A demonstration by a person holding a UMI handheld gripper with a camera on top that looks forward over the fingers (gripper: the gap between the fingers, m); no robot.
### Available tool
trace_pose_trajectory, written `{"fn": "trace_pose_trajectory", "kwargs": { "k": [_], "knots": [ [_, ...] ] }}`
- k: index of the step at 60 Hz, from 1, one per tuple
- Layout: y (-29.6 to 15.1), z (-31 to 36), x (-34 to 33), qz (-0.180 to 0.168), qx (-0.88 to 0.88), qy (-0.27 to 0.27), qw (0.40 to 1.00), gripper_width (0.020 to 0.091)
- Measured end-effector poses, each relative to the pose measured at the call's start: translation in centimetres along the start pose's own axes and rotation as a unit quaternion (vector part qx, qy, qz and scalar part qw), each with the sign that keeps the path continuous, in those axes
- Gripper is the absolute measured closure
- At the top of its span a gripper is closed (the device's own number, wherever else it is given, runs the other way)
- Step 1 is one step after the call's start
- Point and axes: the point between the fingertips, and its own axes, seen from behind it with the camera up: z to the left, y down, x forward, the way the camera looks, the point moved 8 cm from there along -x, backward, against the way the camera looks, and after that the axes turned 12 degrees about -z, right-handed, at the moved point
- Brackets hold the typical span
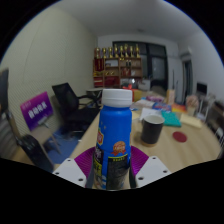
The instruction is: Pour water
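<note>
So we've got the blue bottle (115,135) clamped right between the gripper (113,166) fingers, both magenta pads (84,160) pressing on its sides, so the thing is closed on the bottle. It stands upright with its white cap (117,98) still on, and there's an orange patch on the label low down near the fingers. It looks lifted off the table, though we can't really tell for sure since the base is hidden by the fingers.

Just to the right of the bottle and a bit farther out sits a dark cup (151,128) on the wooden table (190,145), open side up, apart from the bottle. Farther right on the table there's a teal sheet (171,119) and a small red round thing (180,136). On the left we see black office chairs (68,101) and a purple sign (37,108), and way at the far end a shelf (118,62) full of stuff
</note>
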Motion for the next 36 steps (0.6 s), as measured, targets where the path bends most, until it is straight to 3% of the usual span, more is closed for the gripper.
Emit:
{"fn": "trace_pose_trajectory", "kwargs": {
  "k": [6, 13, 21, 27, 36],
  "knots": [
    [-4.0, 0.8, 2.2, 0.014, 0.18, -0.053, 0.982, 0.0608],
    [-10.2, 1.5, 4.6, 0.023, 0.426, -0.065, 0.902, 0.0609],
    [-13.0, -1.3, 8.0, 0.04, 0.652, -0.085, 0.753, 0.0609],
    [-12.7, -2.8, 9.6, 0.063, 0.763, -0.086, 0.638, 0.0609],
    [-12.5, -3.0, 9.8, 0.068, 0.844, -0.088, 0.525, 0.0609]
  ]
}}
